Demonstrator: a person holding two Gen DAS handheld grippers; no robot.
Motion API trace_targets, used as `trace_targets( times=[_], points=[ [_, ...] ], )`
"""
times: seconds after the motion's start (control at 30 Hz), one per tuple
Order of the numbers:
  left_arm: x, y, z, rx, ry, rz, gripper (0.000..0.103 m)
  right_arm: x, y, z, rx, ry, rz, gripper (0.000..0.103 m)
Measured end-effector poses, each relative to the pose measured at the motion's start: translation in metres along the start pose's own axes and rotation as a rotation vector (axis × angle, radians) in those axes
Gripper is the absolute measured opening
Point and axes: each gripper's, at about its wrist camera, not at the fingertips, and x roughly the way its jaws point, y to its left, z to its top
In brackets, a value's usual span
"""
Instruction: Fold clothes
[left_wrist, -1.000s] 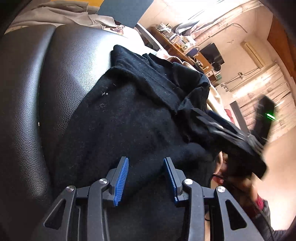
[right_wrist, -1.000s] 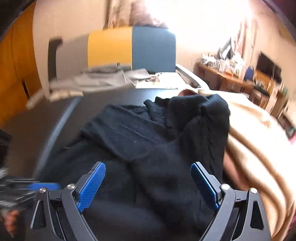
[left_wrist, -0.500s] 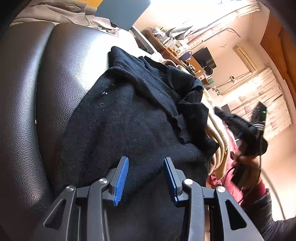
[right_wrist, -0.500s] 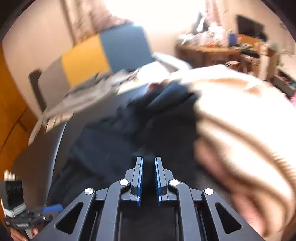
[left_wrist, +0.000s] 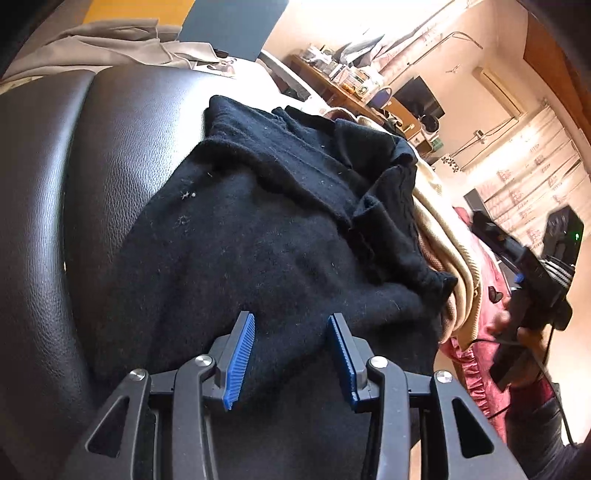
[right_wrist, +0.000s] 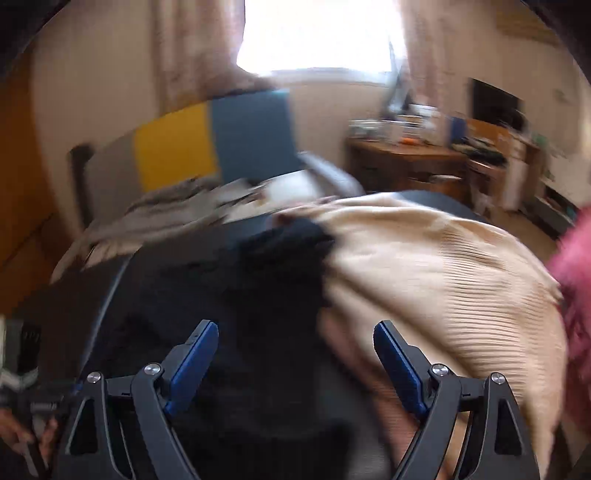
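1. Black sofa (left_wrist: 55, 206) supports everything, left of the left gripper (left_wrist: 291, 354)
2. Black sweater (left_wrist: 258, 236) lies rumpled ahead, ready for folding
3. Beige garment (right_wrist: 443, 266) waits right of the right gripper (right_wrist: 295, 362)
4. Both grippers spread, holding nothing

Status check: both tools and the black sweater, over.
Left tool open over black sweater. Right tool open, holding nothing. Sweater rumpled, unfolded, on leather seat. Beige knit alongside.

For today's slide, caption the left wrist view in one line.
Open left claw over a rumpled black sweater on a black leather seat, beige knit alongside.
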Motion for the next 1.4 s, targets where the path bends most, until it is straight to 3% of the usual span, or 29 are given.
trace_targets(
  times=[0.07, 0.3, 0.33, 0.37, 0.4, 0.47, 0.53, 0.63, 0.73, 0.8, 0.97, 1.07, 1.17, 1.2, 1.3, 1.4],
  points=[
    [-0.002, 0.002, -0.001, -0.007, -0.001, -0.009, 0.042, 0.015, 0.026, -0.007, -0.047, 0.040, 0.038, 0.096],
    [-0.003, 0.010, -0.003, -0.025, -0.015, -0.053, 0.042, 0.068, 0.116, -0.031, -0.210, 0.179, 0.168, 0.096],
    [-0.003, 0.012, -0.003, -0.031, -0.018, -0.063, 0.042, 0.075, 0.113, -0.033, -0.198, 0.197, 0.156, 0.089],
    [-0.004, 0.013, -0.003, -0.036, -0.021, -0.070, 0.042, 0.081, 0.107, -0.036, -0.171, 0.210, 0.136, 0.065],
    [-0.004, 0.013, -0.004, -0.041, -0.024, -0.077, 0.042, 0.083, 0.100, -0.037, -0.132, 0.213, 0.124, 0.051],
    [-0.003, 0.013, -0.005, -0.041, -0.031, -0.084, 0.042, 0.082, 0.079, -0.033, -0.021, 0.208, 0.180, 0.023],
    [-0.003, 0.012, -0.005, -0.032, -0.031, -0.079, 0.042, 0.079, 0.061, -0.030, 0.069, 0.207, 0.222, 0.010],
    [-0.003, 0.005, -0.002, -0.008, -0.012, -0.049, 0.042, 0.065, 0.052, -0.025, 0.049, 0.186, 0.181, 0.009],
    [-0.003, -0.005, 0.003, 0.032, 0.019, -0.006, 0.042, 0.025, 0.035, -0.003, 0.005, 0.065, 0.088, 0.009],
    [-0.004, -0.008, 0.009, 0.043, 0.021, -0.014, 0.042, -0.010, 0.010, 0.016, 0.012, -0.046, -0.006, 0.008],
    [0.001, -0.026, 0.038, 0.106, 0.004, 0.010, 0.042, -0.040, -0.093, 0.023, 0.151, -0.095, -0.306, 0.007],
    [0.012, -0.046, 0.061, 0.162, 0.005, -0.024, 0.043, -0.052, -0.135, 0.003, 0.294, -0.114, -0.275, 0.010],
    [0.032, -0.074, 0.079, 0.285, 0.031, -0.023, 0.044, -0.063, -0.176, -0.018, 0.437, -0.133, -0.242, 0.029],
    [0.043, -0.088, 0.085, 0.359, 0.041, -0.032, 0.044, -0.068, -0.188, -0.025, 0.480, -0.141, -0.232, 0.029],
    [0.071, -0.112, 0.094, 0.490, 0.092, -0.047, 0.045, -0.097, -0.173, -0.029, 0.437, -0.226, -0.201, 0.032],
    [0.101, -0.129, 0.098, 0.581, 0.172, -0.056, 0.047, -0.113, -0.130, -0.023, 0.312, -0.251, -0.065, 0.051]
  ],
)
